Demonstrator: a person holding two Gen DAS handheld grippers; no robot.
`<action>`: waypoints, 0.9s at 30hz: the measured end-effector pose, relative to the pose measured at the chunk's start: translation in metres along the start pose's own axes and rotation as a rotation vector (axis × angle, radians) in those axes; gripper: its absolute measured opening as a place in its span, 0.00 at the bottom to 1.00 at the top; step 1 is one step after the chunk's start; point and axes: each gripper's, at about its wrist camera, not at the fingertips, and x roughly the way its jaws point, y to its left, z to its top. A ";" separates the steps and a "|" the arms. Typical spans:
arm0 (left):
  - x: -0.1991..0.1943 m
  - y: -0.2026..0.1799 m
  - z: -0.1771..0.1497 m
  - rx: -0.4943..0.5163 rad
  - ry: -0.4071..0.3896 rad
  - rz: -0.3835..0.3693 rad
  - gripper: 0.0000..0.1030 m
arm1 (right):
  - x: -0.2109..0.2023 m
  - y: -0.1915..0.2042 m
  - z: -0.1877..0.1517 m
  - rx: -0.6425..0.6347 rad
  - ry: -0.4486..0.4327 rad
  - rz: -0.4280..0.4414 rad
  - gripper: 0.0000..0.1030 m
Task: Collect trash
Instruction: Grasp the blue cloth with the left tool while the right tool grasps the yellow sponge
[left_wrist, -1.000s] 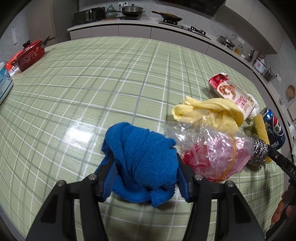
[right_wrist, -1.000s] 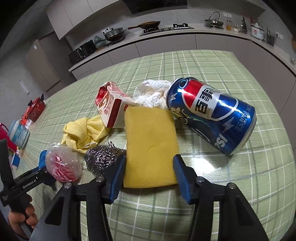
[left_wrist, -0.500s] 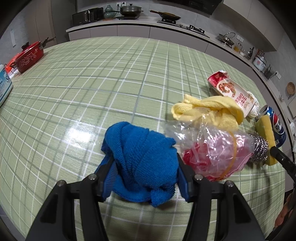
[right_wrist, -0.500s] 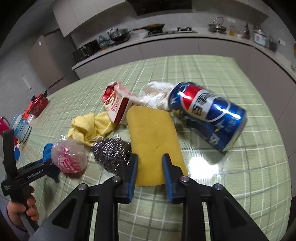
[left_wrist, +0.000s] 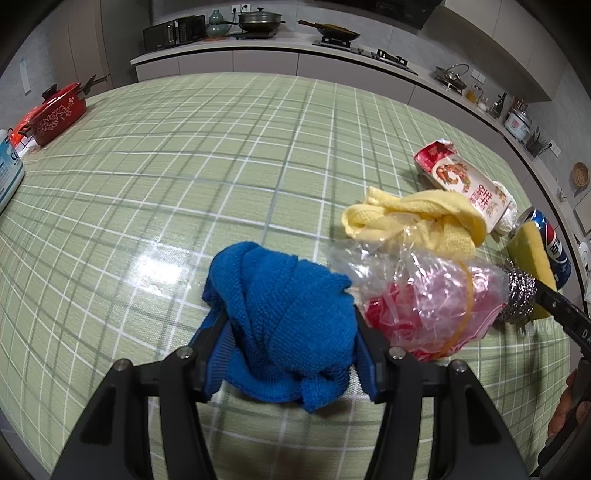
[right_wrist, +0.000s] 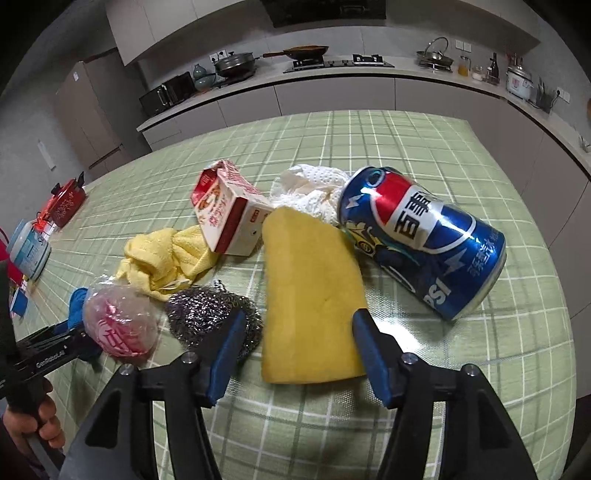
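- Trash sits in a loose pile on a green checked table (left_wrist: 221, 155): blue Pepsi can (right_wrist: 424, 240) on its side, torn milk carton (right_wrist: 227, 214), crumpled white paper towel (right_wrist: 314, 192), clear plastic bag (left_wrist: 417, 295) w/ red & pink contents.
- Mixed in w/ the pile: yellow sponge (right_wrist: 310, 295), steel scourer (right_wrist: 207, 310), yellow cloth (left_wrist: 413, 218).
- Left gripper (left_wrist: 291, 343): fingers clenched on a bunched blue cloth (left_wrist: 288, 317), just left of the plastic bag.
- Right gripper (right_wrist: 295, 343): jaws opening; blue fingers (right_wrist: 227, 347) stand either side of the sponge's near end, slight gaps, not pressing. Left finger overlaps the scourer in right wrist view.
- Can lies just right of sponge, touching paper towel.
- Far left table edge: red pot (left_wrist: 55, 114).
- Kitchen counter w/ stove & pans behind.
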 end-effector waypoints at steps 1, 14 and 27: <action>0.000 0.000 0.000 0.000 0.000 0.000 0.57 | -0.001 -0.003 0.001 0.015 -0.003 0.004 0.63; -0.002 0.000 -0.001 -0.003 -0.012 -0.016 0.46 | 0.008 -0.004 -0.005 0.033 0.028 0.047 0.39; -0.049 0.016 -0.010 -0.051 -0.116 -0.088 0.40 | -0.050 0.002 -0.027 0.073 -0.060 0.081 0.34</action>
